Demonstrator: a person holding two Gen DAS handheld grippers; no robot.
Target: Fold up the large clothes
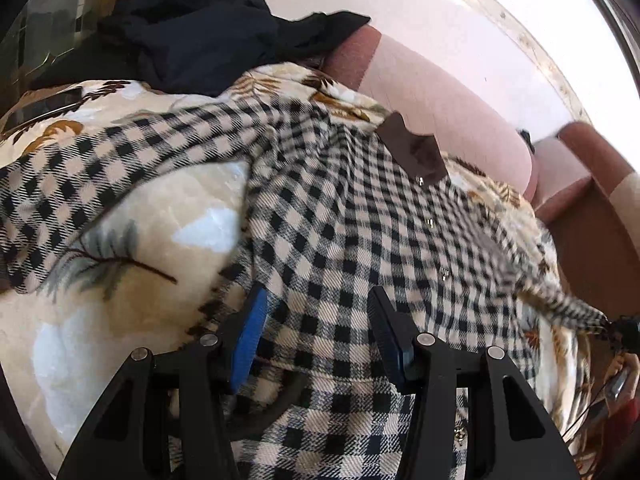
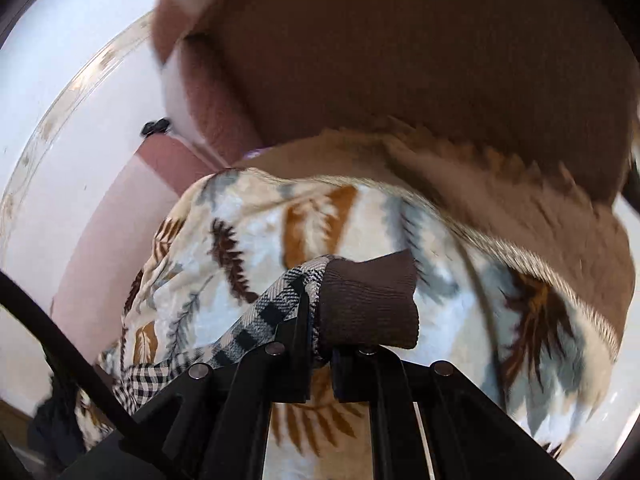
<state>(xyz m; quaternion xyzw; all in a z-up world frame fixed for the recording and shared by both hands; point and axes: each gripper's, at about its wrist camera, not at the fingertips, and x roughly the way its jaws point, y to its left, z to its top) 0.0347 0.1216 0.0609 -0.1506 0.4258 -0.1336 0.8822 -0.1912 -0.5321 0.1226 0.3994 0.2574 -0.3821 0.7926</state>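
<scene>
A black-and-cream checked jacket (image 1: 352, 216) with a brown collar (image 1: 412, 152) lies spread on a leaf-patterned blanket (image 1: 132, 216). My left gripper (image 1: 316, 332) is open just above the jacket's lower part, with the checked cloth between its blue-padded fingers (image 1: 250, 340). My right gripper (image 2: 320, 344) is shut on the jacket's sleeve end (image 2: 280, 304), right at its brown ribbed cuff (image 2: 368, 304), and holds it above the blanket (image 2: 472, 296). In the left wrist view that sleeve (image 1: 560, 300) stretches off to the right edge.
A pile of dark clothes (image 1: 208, 36) lies at the far end of the blanket. A pink and brown sofa back (image 1: 452, 108) runs along the right, with a white wall (image 1: 420, 4) behind. A brown cushion (image 2: 420, 72) looms beyond the blanket in the right wrist view.
</scene>
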